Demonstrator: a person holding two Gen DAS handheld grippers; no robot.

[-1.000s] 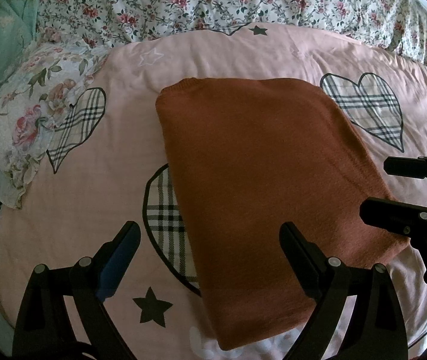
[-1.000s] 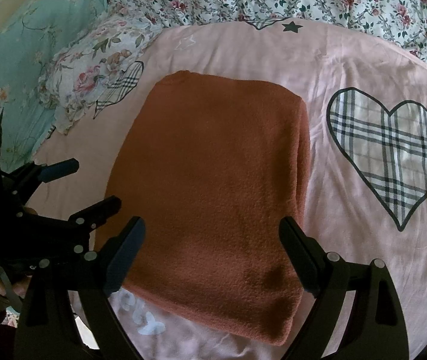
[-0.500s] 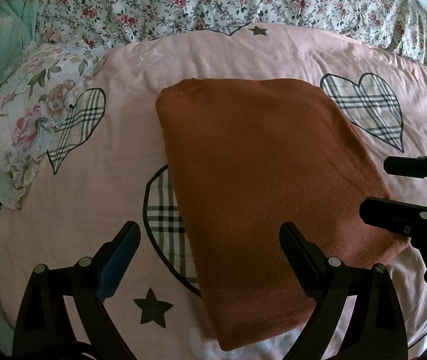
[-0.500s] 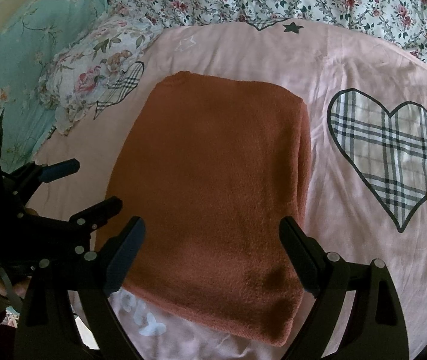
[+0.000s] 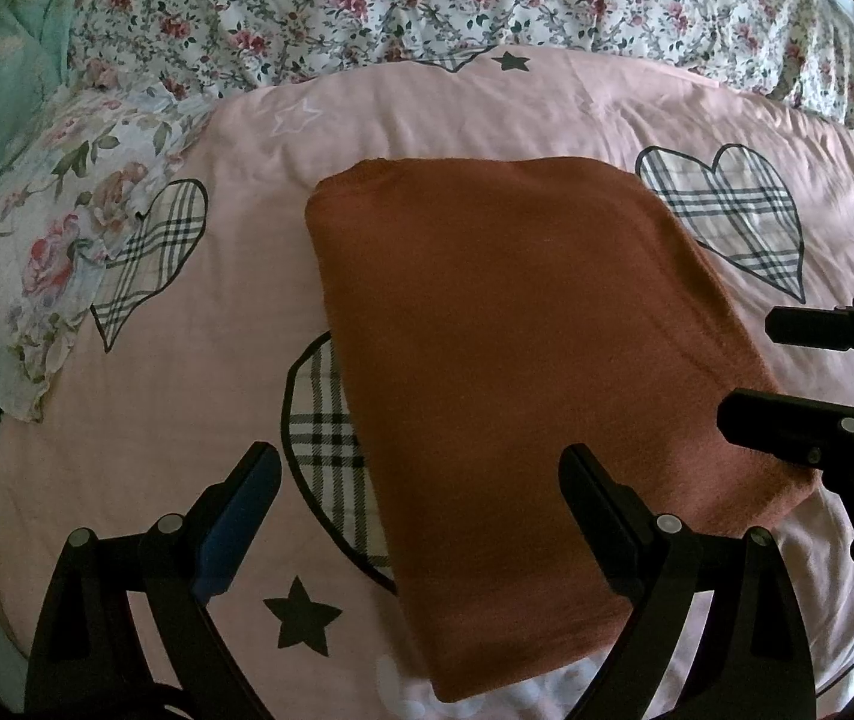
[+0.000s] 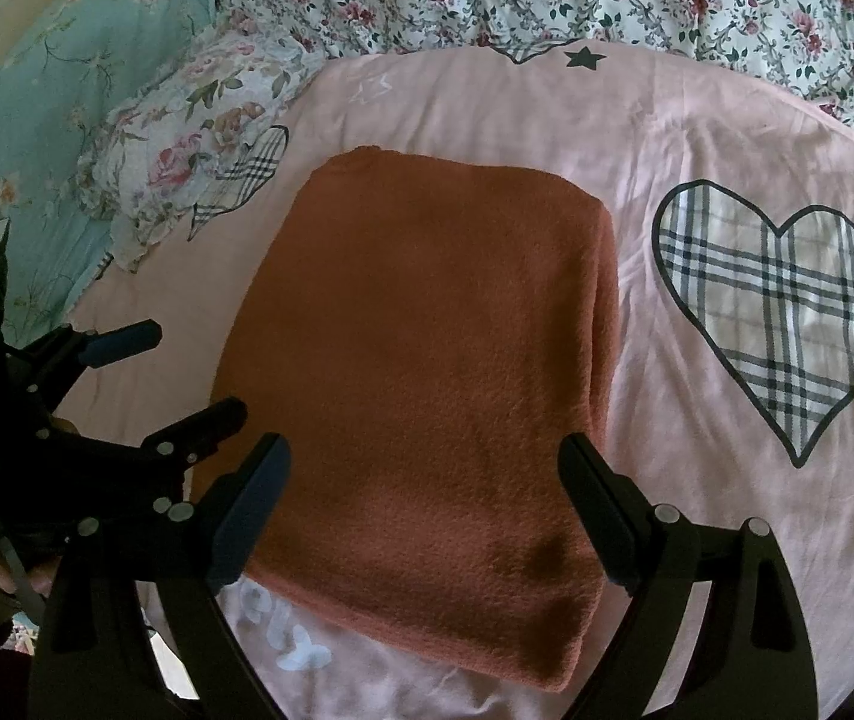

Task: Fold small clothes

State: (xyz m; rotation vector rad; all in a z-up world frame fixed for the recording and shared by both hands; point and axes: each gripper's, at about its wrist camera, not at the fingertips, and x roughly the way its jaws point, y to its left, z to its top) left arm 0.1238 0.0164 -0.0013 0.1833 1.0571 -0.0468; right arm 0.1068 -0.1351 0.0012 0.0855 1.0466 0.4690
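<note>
Looking down both wrist cameras, I see a rust-brown garment (image 5: pixel 523 348) folded into a thick rectangle, lying flat on the pink bedsheet (image 5: pixel 198 372) in the middle of the bed. In the right wrist view the garment (image 6: pixel 420 396) has its stacked, folded edge on the right side, and its near right corner reaches down over white lettering printed on the pink bedsheet (image 6: pixel 697 132).

My left gripper (image 5: pixel 420 516) has its fingers spread wide and holds nothing; the blue-padded finger (image 5: pixel 237 516) sits over the sheet to the left of the garment, the other finger over the garment's near part. Whether either finger touches the cloth, I cannot tell. My right gripper (image 6: pixel 427 510) is likewise spread wide and empty, with the garment's near end showing between its fingers. In the left wrist view the right gripper (image 5: pixel 787 372) comes in from the right, at the garment's right edge; in the right wrist view the left gripper (image 6: pixel 168 375) sits just beside the garment's near left edge.

A plaid heart print (image 6: pixel 775 312) lies on the sheet to the right of the garment. A floral pillow (image 6: pixel 186 144) rests at the far left, and a floral quilt (image 5: pixel 457 6) runs along the far side of the bed.
</note>
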